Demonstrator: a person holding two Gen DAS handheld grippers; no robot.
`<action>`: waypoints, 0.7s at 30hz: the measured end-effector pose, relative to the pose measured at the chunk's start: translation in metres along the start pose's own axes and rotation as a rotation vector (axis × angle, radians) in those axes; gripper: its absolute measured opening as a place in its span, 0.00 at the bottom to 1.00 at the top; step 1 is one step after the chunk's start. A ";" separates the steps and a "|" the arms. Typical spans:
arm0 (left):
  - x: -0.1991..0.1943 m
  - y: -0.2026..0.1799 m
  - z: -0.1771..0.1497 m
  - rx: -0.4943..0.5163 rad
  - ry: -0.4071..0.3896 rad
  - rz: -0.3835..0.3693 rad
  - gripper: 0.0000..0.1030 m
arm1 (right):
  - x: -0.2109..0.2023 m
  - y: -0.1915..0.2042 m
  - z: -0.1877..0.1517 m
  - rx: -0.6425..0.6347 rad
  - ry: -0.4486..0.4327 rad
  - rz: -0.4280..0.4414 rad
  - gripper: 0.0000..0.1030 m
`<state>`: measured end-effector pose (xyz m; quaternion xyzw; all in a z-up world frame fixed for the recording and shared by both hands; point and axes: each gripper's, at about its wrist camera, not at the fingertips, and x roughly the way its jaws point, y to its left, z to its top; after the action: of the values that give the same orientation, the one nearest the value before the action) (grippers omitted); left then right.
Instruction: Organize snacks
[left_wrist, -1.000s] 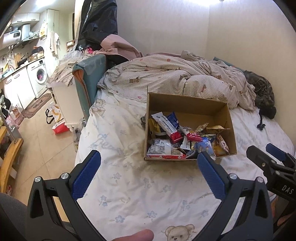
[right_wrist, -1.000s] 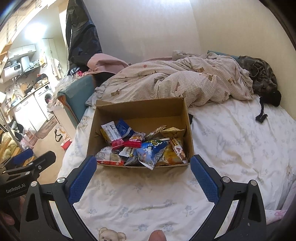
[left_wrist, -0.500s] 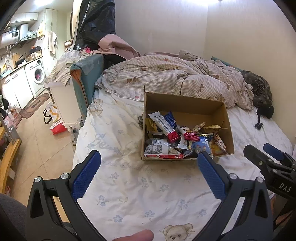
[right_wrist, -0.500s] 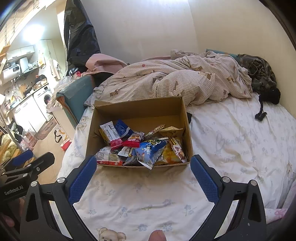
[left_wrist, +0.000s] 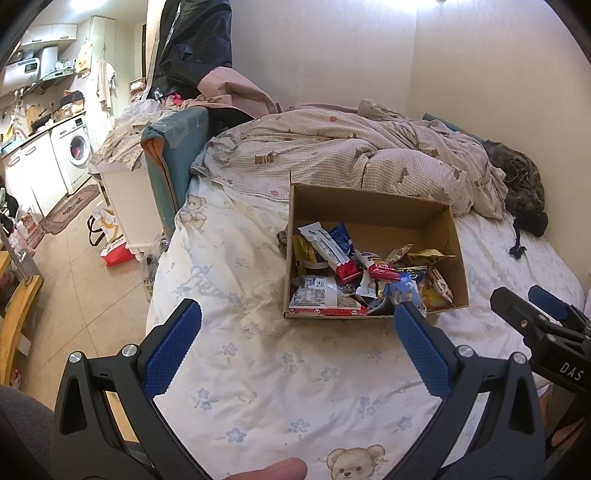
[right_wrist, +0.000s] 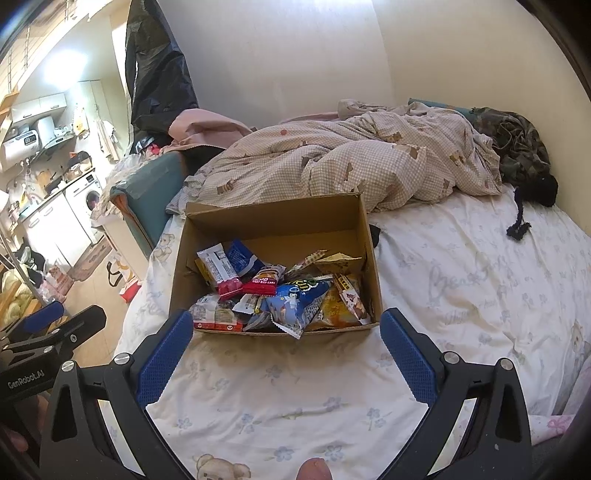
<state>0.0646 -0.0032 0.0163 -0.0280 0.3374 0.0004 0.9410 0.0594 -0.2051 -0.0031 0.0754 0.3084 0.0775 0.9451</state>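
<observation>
An open cardboard box (left_wrist: 369, 206) (right_wrist: 273, 218) stands on the bed, holding several snack packets (left_wrist: 354, 273) (right_wrist: 280, 291) heaped toward its near side. Among them are a white-and-red bar (right_wrist: 218, 271), a blue bag (right_wrist: 295, 302) and an orange bag (right_wrist: 340, 306). My left gripper (left_wrist: 295, 347) hovers open over the sheet, short of the box and to its left, with nothing between its blue pads. My right gripper (right_wrist: 286, 354) is open too, just in front of the box's near wall. Each gripper shows at the edge of the other's view.
The bed sheet (left_wrist: 258, 369) has a bear and flower print. A checked duvet (right_wrist: 351, 162) is bunched behind the box, with dark clothing (right_wrist: 524, 151) at the far right. To the left the bed edge drops to a tiled floor (left_wrist: 74, 277), with a kitchen beyond.
Both grippers have drifted slightly back and to the left, so the box sits a little farther away and more to the right. Their jaws stay open and the snacks have not moved.
</observation>
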 end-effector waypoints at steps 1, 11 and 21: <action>0.000 0.000 0.000 -0.001 0.001 0.000 1.00 | 0.000 0.000 0.000 -0.001 0.000 -0.001 1.00; 0.000 0.000 -0.001 -0.002 0.001 0.001 1.00 | -0.001 -0.001 0.000 0.002 -0.002 -0.004 1.00; 0.000 0.000 -0.001 -0.001 0.002 0.001 1.00 | -0.001 -0.001 0.000 0.003 -0.002 -0.003 1.00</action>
<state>0.0643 -0.0033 0.0158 -0.0282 0.3384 0.0007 0.9406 0.0587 -0.2067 -0.0028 0.0763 0.3078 0.0756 0.9454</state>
